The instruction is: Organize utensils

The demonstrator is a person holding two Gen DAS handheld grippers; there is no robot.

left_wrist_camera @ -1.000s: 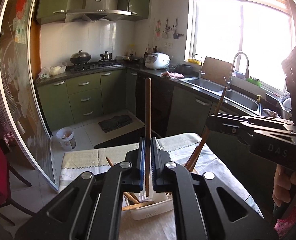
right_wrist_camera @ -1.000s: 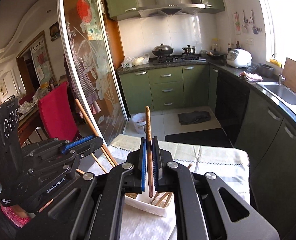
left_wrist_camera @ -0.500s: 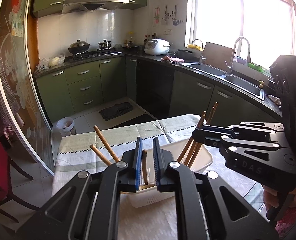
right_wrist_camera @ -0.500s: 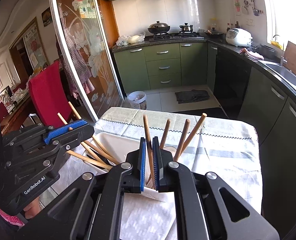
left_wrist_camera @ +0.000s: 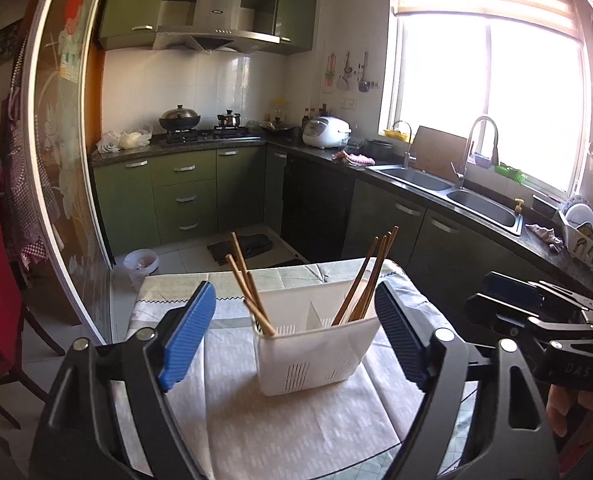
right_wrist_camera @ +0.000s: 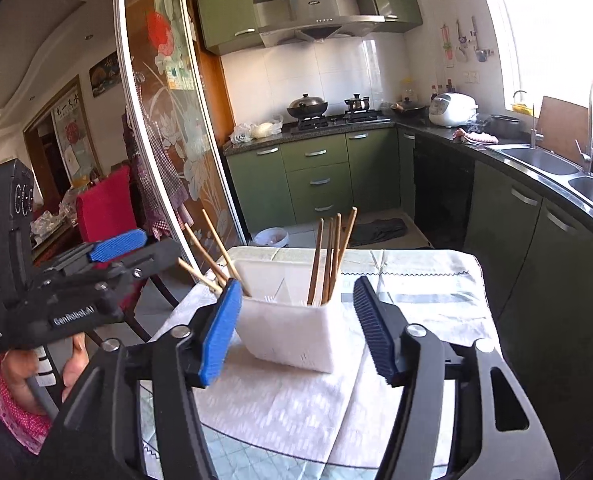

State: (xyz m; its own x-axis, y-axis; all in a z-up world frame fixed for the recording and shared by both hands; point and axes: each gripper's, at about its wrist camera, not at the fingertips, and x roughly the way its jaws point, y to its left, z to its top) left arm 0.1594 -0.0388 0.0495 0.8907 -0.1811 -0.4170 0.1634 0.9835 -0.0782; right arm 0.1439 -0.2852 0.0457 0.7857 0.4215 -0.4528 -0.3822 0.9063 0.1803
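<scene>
The left gripper (left_wrist_camera: 294, 332) hovers over the near edge of the table (left_wrist_camera: 168, 304) with its blue-padded jaws spread wide and nothing between them. Framed in that gap stands a white utensil caddy (left_wrist_camera: 316, 356), upright on a pale patterned cloth (left_wrist_camera: 288, 420). The caddy has an inner divider. In its left compartment a group of wooden chopsticks (left_wrist_camera: 244, 280) leans out toward the left; in its right compartment a second bundle of chopsticks (left_wrist_camera: 370, 276) leans toward the right, tips up. Further right, the right gripper (right_wrist_camera: 296, 328) is also held with its jaws apart and empty, the caddy (right_wrist_camera: 292, 332) sitting between and just beyond its pads. From this side the left gripper (right_wrist_camera: 116, 240) shows at the left edge, level with the chopsticks' upper ends and not touching them.
</scene>
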